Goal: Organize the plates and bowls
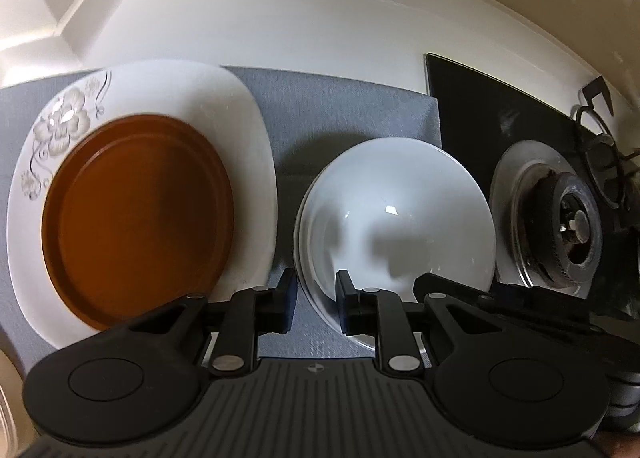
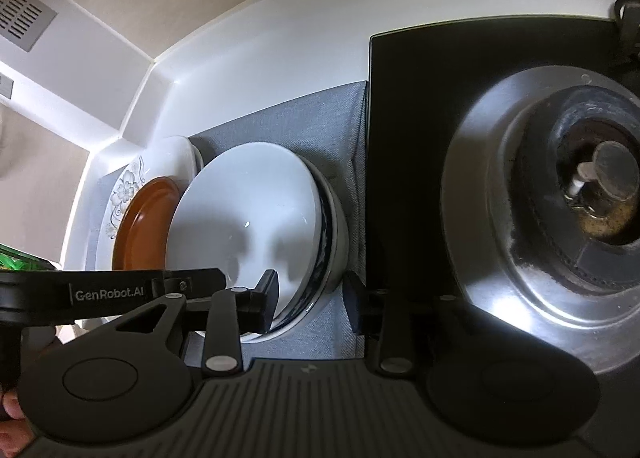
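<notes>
Bowls (image 2: 256, 226), stacked, sit with their near rim between the right claw's (image 2: 312, 298) parted, non-gripping fingers.

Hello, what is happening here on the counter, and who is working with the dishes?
A person holds a gripper in each hand over a grey mat beside a stove burner. A brown plate lies on a white flowered plate. Next to them, white bowls sit nested in a stack. The left gripper is slightly open at the near rim of the stack, and the right gripper is open around its rim too. Neither presses on it, so nothing is lifted.
</notes>
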A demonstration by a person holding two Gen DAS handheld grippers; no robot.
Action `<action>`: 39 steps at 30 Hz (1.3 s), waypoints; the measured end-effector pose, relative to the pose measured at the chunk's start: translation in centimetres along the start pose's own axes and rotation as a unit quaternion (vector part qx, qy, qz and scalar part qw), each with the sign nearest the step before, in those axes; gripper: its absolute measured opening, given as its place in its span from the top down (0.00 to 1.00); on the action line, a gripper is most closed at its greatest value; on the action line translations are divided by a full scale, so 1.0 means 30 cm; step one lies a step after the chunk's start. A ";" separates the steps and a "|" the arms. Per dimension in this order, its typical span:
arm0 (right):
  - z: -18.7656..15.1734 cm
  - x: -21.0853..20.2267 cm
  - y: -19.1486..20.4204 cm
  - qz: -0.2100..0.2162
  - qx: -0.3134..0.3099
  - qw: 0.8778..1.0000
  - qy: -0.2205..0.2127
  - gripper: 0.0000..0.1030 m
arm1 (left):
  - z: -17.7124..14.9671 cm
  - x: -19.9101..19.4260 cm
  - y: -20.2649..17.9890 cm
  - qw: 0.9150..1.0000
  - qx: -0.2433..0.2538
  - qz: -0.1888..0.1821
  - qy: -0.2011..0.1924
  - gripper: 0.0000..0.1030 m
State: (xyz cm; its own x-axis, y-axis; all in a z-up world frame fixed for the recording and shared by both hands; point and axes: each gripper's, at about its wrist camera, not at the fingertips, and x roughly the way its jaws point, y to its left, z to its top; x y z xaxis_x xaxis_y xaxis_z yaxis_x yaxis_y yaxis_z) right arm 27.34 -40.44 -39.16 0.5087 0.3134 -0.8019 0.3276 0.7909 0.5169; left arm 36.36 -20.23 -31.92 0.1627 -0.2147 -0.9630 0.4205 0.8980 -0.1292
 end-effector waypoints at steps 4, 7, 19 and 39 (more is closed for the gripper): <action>-0.006 0.033 0.005 -0.005 0.001 1.000 -0.011 0.56 | 0.004 0.042 -0.010 1.000 -0.001 0.008 0.004 0.77; -0.017 0.043 0.019 -0.021 -0.001 0.999 -0.025 0.61 | 0.005 0.051 -0.022 1.000 -0.003 0.021 -0.006 0.74; -0.063 -0.078 0.090 -0.009 -0.020 0.998 -0.051 0.63 | -0.051 -0.105 -0.021 0.999 0.006 0.020 -0.049 0.75; -0.209 0.084 0.729 0.108 -0.161 0.981 0.020 0.63 | -0.320 -0.490 0.582 0.976 -0.175 0.103 -0.080 0.75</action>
State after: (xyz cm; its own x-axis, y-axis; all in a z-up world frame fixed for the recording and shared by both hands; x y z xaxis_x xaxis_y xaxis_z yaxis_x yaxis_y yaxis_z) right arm 30.81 -19.07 -31.75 0.5048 0.5075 -0.6983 -0.0560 0.8265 0.5602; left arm 32.74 2.28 -22.30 0.3609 -0.0471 -0.9314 0.0386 0.9986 -0.0356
